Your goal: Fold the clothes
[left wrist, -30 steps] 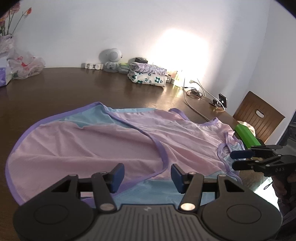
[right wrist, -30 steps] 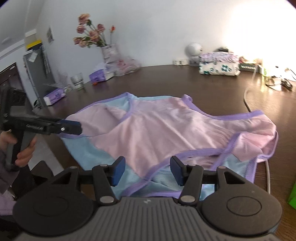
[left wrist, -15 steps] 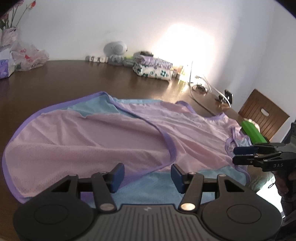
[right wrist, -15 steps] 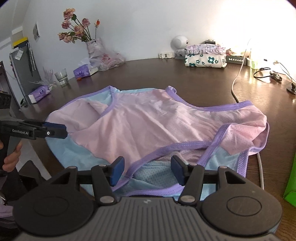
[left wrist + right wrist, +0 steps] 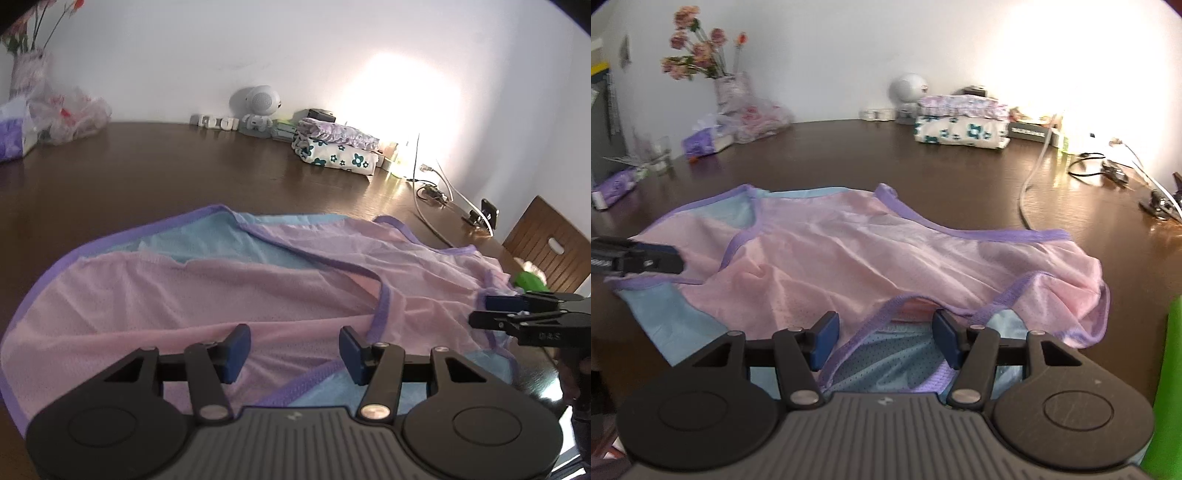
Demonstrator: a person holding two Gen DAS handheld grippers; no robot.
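A pink and light-blue mesh garment with purple trim (image 5: 229, 291) lies spread on the dark wooden table (image 5: 155, 173); it also shows in the right wrist view (image 5: 871, 258). My left gripper (image 5: 293, 349) is open, low over the garment's near edge, with cloth between the fingers. My right gripper (image 5: 884, 341) is open over the purple-trimmed edge at the garment's other end. Each gripper shows in the other's view: the right (image 5: 491, 310) at the garment's right edge, the left (image 5: 668, 256) at its left edge.
A stack of folded clothes (image 5: 336, 149) and a white round speaker (image 5: 258, 107) stand by the back wall. Cables (image 5: 439, 192) lie at the right. A vase of flowers (image 5: 729, 86), tissue packs (image 5: 705, 142), a wooden chair (image 5: 546, 247) and a green object (image 5: 1167, 387) are around.
Both grippers have dropped lower and moved in over the garment's edges. The cloth now lies between the open fingers of each. The garment itself has stayed flat.
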